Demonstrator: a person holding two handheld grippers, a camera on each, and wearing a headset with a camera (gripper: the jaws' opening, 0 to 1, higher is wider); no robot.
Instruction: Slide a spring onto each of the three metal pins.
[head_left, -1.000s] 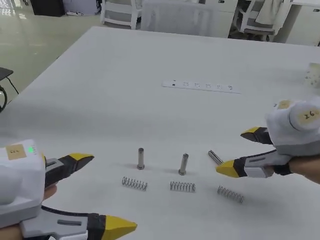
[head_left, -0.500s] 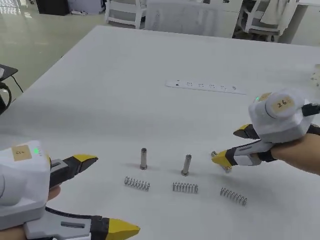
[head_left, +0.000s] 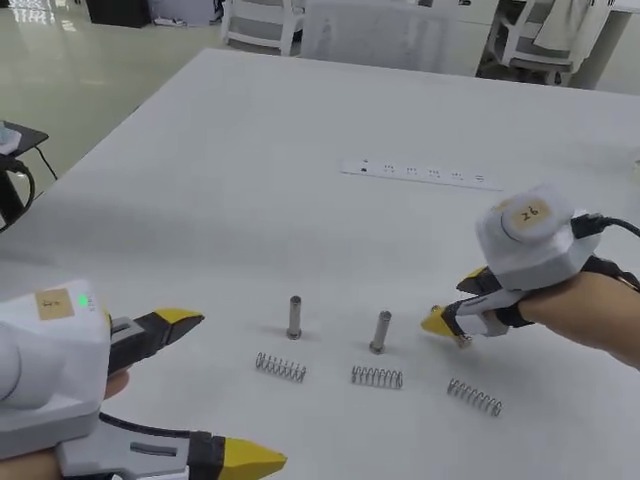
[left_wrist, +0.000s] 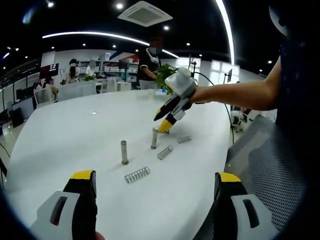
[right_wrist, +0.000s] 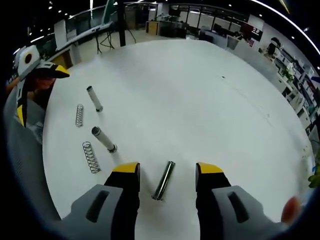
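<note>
table (head_left: 300, 150): white, carries every part; power strip (head_left: 420, 173) lies far back, clear of the work.
left pin (head_left: 294, 317): upright on its base, bare.
middle pin (head_left: 381, 331): upright, just right of the left pin, bare.
right pin (right_wrist: 164, 180): on its side at the right end of the row. A spring can't drop onto it as it lies; my guess is it gets stood up first.
springs: three lie flat in a row on the near side, left spring (head_left: 280, 367), middle spring (head_left: 377, 377), right spring (head_left: 474, 397). Each lies just near of its own pin and touches none. The layout reads as one per pin, ready to pick.
right hand-held gripper (right_wrist: 167, 167): low over the table, jaws spread with one on each side of the right pin and a gap on both sides. Nothing pinched. Looks lined up to close on that pin.
left hand-held gripper (head_left: 225, 390): jaws spread wide, nothing between them. It hangs near-left, well apart from pins and springs, apparently idle.
holders: the pins are the only things here meant to hold anything, and all three carry nothing.
progress: judged at the start, no spring on a pin.
risk: a round pin on a smooth table may roll or swivel as the jaws close, and the right spring is near enough to get nudged.
</note>
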